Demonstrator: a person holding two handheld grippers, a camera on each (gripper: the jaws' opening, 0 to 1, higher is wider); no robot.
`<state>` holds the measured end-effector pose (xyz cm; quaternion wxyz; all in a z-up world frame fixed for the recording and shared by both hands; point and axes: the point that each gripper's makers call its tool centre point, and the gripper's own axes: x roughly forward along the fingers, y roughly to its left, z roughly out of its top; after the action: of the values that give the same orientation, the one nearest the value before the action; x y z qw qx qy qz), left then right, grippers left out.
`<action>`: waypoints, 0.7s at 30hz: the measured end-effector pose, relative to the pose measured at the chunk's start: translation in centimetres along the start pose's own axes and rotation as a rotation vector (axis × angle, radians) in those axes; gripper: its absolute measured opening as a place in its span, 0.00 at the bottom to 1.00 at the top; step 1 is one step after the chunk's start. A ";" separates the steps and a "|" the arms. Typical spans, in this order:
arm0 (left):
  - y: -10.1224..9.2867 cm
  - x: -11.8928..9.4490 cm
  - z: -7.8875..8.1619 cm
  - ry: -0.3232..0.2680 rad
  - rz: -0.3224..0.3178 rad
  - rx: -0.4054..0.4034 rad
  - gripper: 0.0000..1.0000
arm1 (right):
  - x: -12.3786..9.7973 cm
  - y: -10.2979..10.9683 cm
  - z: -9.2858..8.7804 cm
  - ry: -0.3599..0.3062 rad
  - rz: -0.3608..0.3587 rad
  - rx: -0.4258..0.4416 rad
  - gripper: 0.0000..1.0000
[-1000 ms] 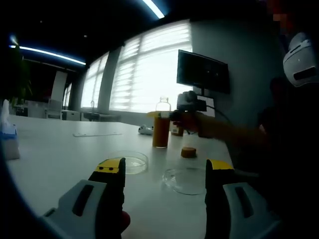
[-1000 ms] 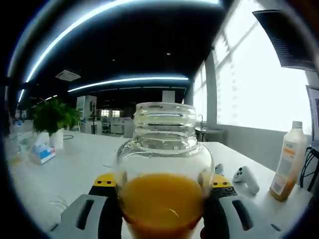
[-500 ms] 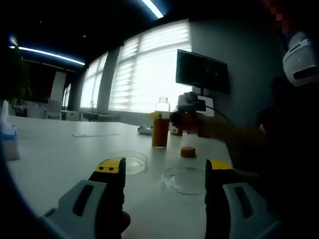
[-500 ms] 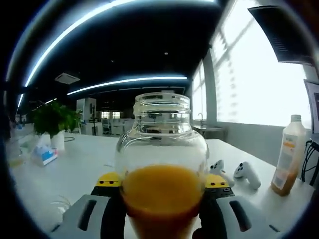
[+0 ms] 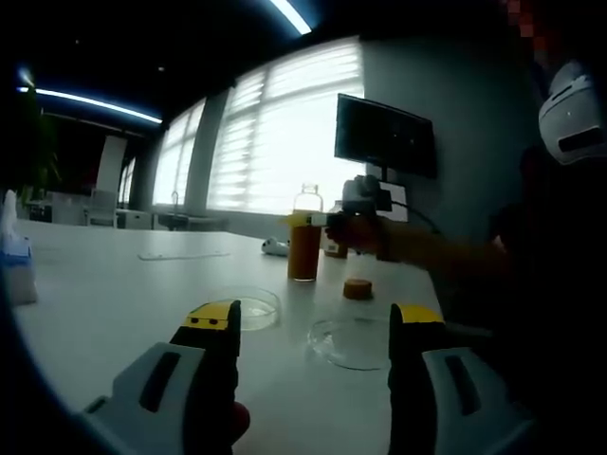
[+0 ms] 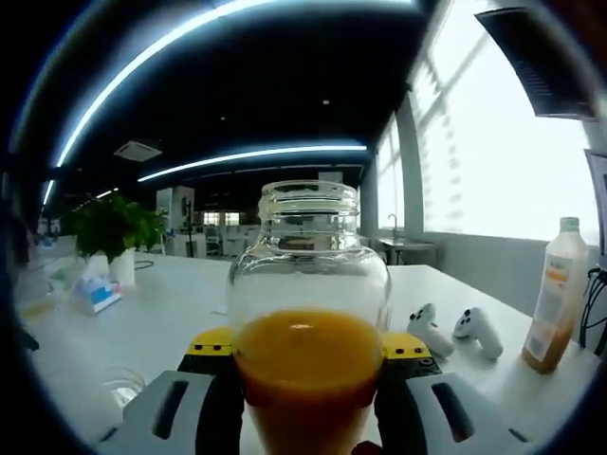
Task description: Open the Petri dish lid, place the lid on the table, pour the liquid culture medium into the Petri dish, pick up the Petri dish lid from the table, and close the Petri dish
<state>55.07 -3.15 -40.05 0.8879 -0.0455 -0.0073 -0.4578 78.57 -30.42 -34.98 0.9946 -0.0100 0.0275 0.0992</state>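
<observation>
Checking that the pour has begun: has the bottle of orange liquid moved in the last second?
Yes, slightly. In the left gripper view the bottle in the right gripper has drifted a touch right against the window blinds, upright, not yet tipped.

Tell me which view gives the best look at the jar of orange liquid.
The right gripper view: the jar of orange liquid sits large and close between that gripper's jaws, open mouth visible. In the left gripper view it is small and distant, held above the table.
</observation>
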 end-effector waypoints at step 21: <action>0.0 0.1 -0.1 0.004 0.000 -0.004 0.53 | -0.9 0.8 0.1 -0.035 0.025 -0.006 0.50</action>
<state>55.12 -3.24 -40.10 0.8877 -0.0466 -0.0047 -0.4581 77.55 -29.82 -34.87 0.9936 -0.0107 0.0102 0.1116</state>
